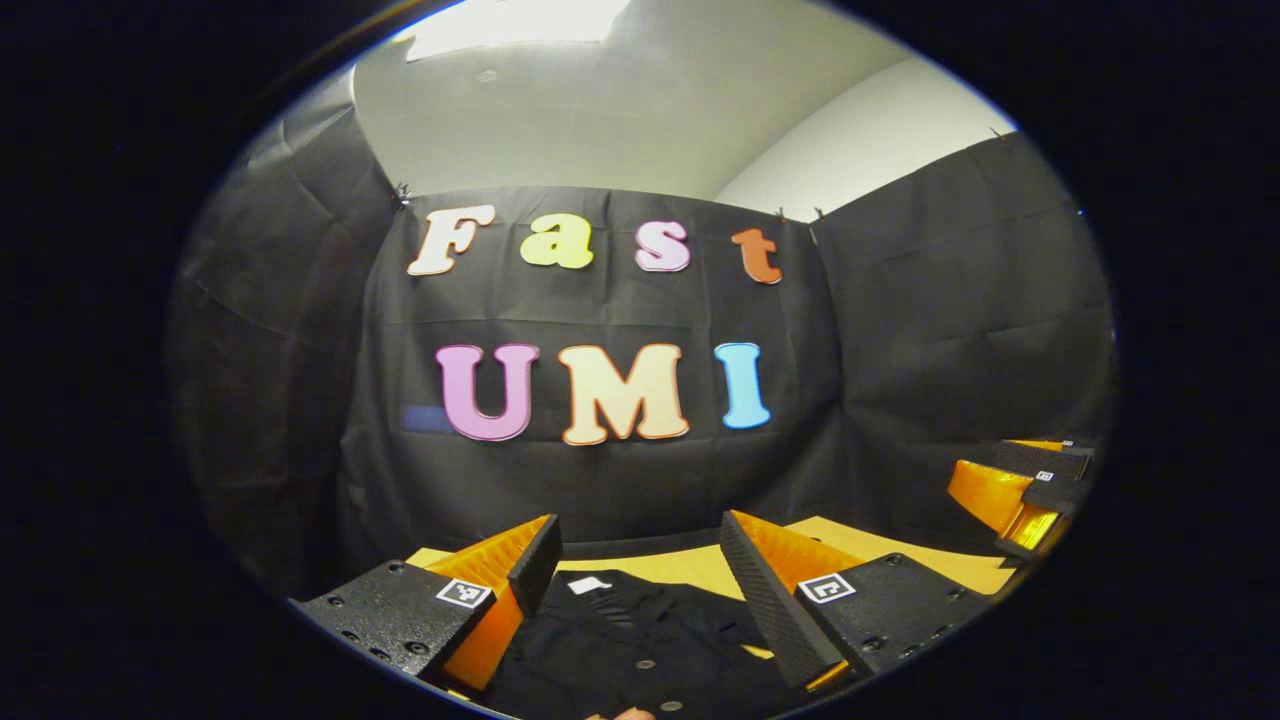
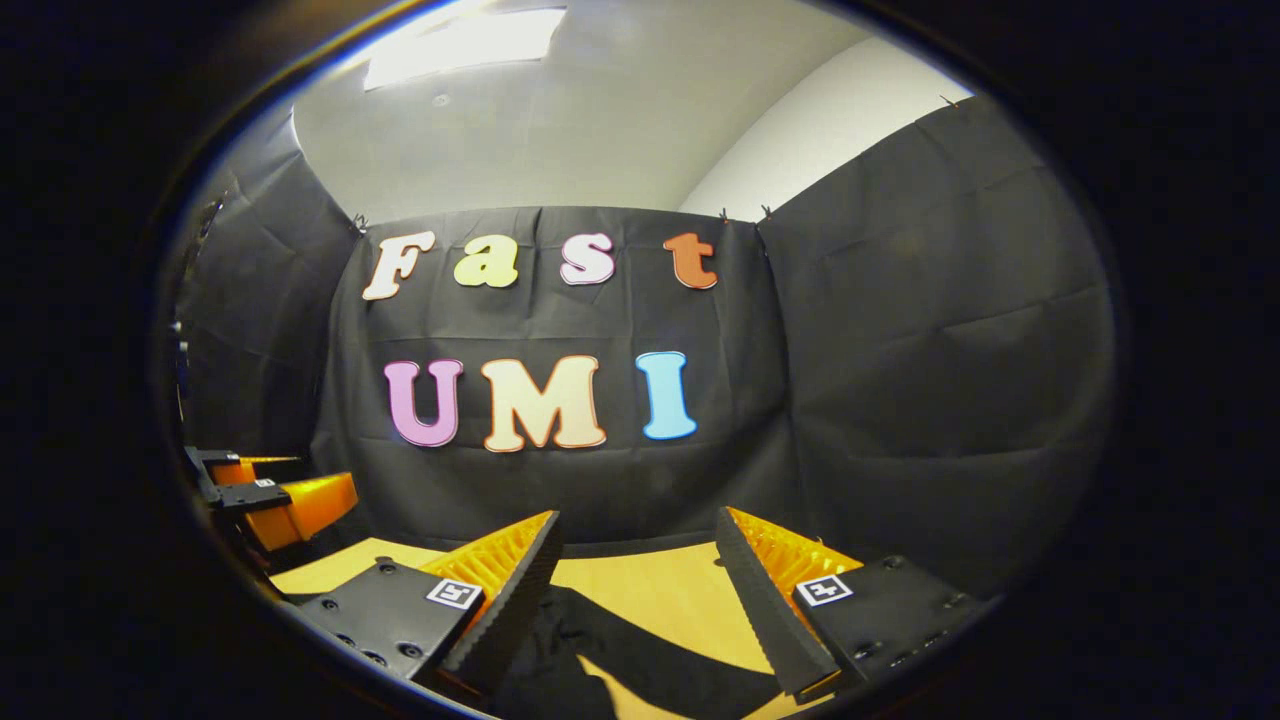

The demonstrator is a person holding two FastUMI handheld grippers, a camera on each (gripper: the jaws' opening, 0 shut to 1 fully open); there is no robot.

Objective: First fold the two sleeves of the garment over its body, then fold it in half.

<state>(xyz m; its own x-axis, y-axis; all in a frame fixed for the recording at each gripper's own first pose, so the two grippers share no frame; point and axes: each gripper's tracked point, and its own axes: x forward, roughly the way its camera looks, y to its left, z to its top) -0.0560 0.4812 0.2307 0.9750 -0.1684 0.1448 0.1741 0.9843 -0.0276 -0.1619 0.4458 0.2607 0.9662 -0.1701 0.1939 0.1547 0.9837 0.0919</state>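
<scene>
Both grippers raised above the table (image 2: 650,590), jaws spread and empty: left gripper (image 1: 640,560), right gripper (image 2: 635,560). The dark garment (image 1: 620,640) lies flat on the table toward its near edge, one sleeve (image 2: 670,640) stretched outward over bare wood. By this evidence no fold is made; both sleeve folds and the halving remain.
</scene>
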